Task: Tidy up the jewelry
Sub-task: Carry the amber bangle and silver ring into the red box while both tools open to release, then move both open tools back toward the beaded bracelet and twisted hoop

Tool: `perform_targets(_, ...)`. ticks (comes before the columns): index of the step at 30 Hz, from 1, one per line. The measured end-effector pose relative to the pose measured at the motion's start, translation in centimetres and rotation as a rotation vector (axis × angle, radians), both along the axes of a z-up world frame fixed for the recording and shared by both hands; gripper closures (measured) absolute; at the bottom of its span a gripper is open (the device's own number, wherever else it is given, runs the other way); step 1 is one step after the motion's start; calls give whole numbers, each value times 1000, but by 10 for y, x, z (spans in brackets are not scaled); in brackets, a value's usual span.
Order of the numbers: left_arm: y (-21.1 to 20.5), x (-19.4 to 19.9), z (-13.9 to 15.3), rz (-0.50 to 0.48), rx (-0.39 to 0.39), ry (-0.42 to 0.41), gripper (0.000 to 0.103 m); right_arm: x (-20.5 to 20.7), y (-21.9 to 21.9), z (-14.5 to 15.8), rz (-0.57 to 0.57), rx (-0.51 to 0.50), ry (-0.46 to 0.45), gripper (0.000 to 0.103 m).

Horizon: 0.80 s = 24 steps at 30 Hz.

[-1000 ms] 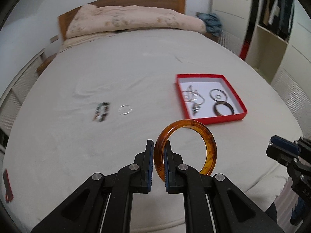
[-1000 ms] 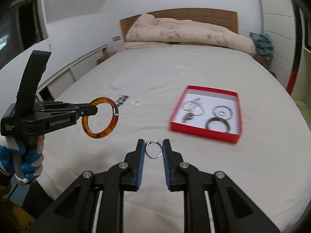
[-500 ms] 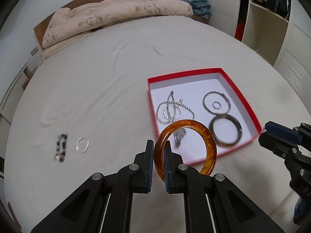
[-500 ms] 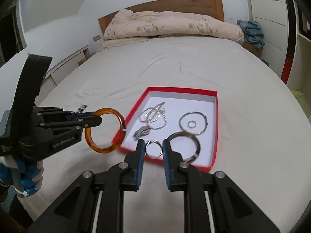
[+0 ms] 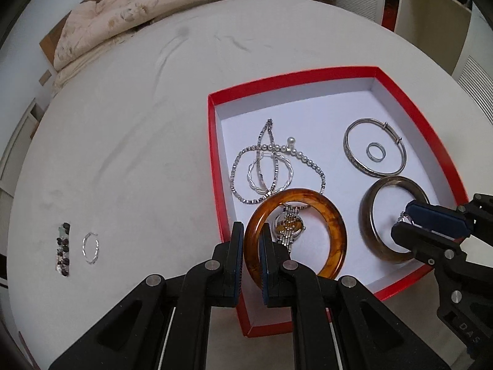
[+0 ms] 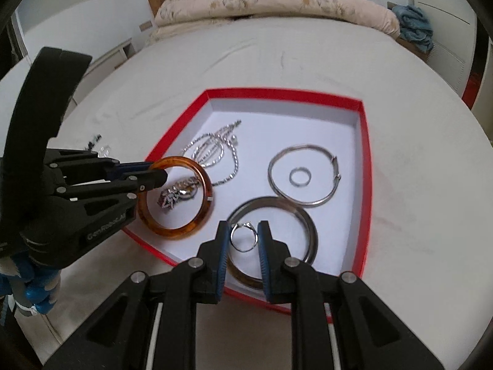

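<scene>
My left gripper (image 5: 250,248) is shut on an amber bangle (image 5: 331,215) and holds it over the near left part of the red box (image 5: 212,141), above a watch (image 5: 288,226). It also shows in the right wrist view (image 6: 151,175). My right gripper (image 6: 244,240) is shut on a small silver ring (image 6: 245,236), held over a dark bangle (image 6: 303,219) in the box's near right part. The box also holds silver chains (image 5: 262,166), a silver bangle (image 5: 374,151) and a small ring (image 5: 376,151).
The box (image 6: 365,166) lies on a white bed sheet (image 5: 129,129). A dark beaded piece (image 5: 63,252) and a thin silver hoop (image 5: 91,248) lie on the sheet to the box's left. A folded duvet (image 6: 271,0) and headboard are at the far end.
Both grippers moved forward and down over the red box, the left with the amber bangle, the right with the silver ring. The box now looms large in both views.
</scene>
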<state>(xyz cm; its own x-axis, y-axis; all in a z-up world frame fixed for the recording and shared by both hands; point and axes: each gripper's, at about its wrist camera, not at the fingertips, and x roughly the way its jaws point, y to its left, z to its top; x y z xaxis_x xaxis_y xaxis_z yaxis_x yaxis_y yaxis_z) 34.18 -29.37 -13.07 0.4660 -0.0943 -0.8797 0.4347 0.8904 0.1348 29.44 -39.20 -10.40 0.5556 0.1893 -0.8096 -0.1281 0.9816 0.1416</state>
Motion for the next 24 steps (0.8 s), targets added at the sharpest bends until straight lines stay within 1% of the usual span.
perform_targets(3,-5,1,-3,-3,1,14,92,0,-2,-4,-2,-8,22,86)
perform_targets(6,-5,4,-12,12,5,54,92,-1,-4,-8,1,-14,42,85)
perform_targets(11,-8,6,-14,10,15,56,92,-1,-3,-8,18,-24,68,85)
perform_targets(17,-1,8,-7,27,-37,79,91,0,-5,-5,7,-34,91,84)
perform_targets(19,-1,8,-3,28,-56,78,89,-3,-5,-4,4,-45,94,81)
perform_targets(20,0,6,0,27,-60,77,88,-2,-5,-3,2,-48,95,76)
perform_targets(21,1,4,2,25,-63,74,87,-4,-7,-1,-10,-53,94,74)
perform_targets(24,3,-14,18,23,-82,43,71,-8,-11,4,-36,-47,90,73)
